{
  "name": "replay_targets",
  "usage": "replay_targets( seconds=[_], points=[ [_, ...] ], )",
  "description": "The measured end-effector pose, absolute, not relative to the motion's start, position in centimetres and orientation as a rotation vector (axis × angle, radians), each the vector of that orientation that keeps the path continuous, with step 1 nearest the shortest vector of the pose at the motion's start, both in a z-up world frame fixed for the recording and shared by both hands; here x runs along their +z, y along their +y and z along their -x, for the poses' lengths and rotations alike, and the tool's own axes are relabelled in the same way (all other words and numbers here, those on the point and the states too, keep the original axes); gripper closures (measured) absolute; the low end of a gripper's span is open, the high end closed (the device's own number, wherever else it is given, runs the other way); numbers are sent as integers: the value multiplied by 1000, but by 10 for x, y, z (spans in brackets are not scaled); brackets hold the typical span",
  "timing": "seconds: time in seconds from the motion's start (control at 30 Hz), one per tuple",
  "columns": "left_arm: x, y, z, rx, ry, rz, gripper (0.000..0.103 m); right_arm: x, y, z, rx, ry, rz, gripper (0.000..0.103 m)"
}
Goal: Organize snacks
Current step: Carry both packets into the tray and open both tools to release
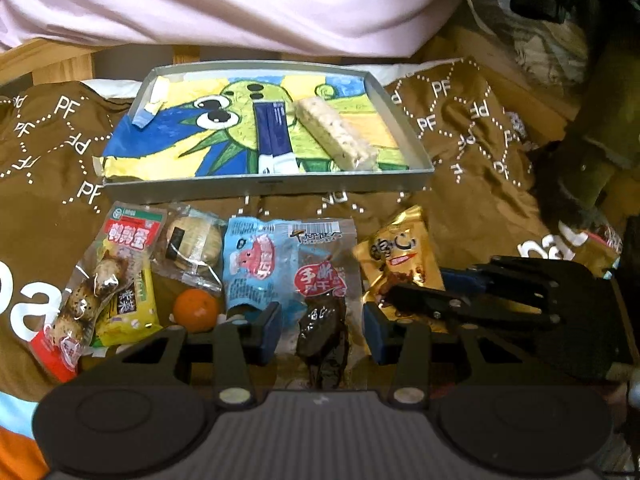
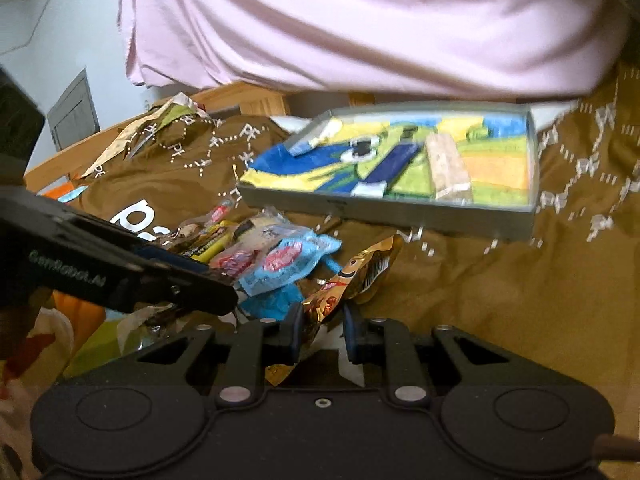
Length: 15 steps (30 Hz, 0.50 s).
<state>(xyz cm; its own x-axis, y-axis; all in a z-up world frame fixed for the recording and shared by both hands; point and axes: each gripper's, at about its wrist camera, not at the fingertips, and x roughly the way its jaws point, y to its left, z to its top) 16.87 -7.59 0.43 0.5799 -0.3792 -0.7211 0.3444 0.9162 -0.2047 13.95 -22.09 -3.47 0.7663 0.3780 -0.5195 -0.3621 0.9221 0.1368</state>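
Observation:
A grey tray [image 1: 264, 190] lined with a cartoon drawing holds a blue stick pack [image 1: 272, 136] and a pale cereal bar [image 1: 338, 134]. Snacks lie in a row on the brown cloth in front of it. My left gripper [image 1: 322, 330] is open around a clear pack of dark meat [image 1: 320, 304]. My right gripper [image 2: 322, 330] has its jaws close around the lower end of a gold snack pack [image 2: 356, 274]; it also shows in the left wrist view [image 1: 400, 256], with the right gripper [image 1: 436, 304] on it.
A blue pack [image 1: 252, 260], a round cake [image 1: 192, 240], an orange [image 1: 196, 310], a yellow pack [image 1: 128, 308] and an egg pack [image 1: 100, 276] lie left of my left gripper. Pink bedding [image 1: 240, 0] hangs behind the tray. A wooden frame [image 1: 48, 60] runs at the back.

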Motion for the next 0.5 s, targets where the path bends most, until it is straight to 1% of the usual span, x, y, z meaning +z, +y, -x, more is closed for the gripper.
replay_targets(
  seconds=[0.27, 0.5],
  points=[
    [21, -76, -189, -408, 777, 130, 56, -22, -232, -135, 330, 476, 31, 81],
    [39, -85, -234, -389, 679, 188, 56, -4, -244, -157, 277, 424, 123, 81]
  ],
)
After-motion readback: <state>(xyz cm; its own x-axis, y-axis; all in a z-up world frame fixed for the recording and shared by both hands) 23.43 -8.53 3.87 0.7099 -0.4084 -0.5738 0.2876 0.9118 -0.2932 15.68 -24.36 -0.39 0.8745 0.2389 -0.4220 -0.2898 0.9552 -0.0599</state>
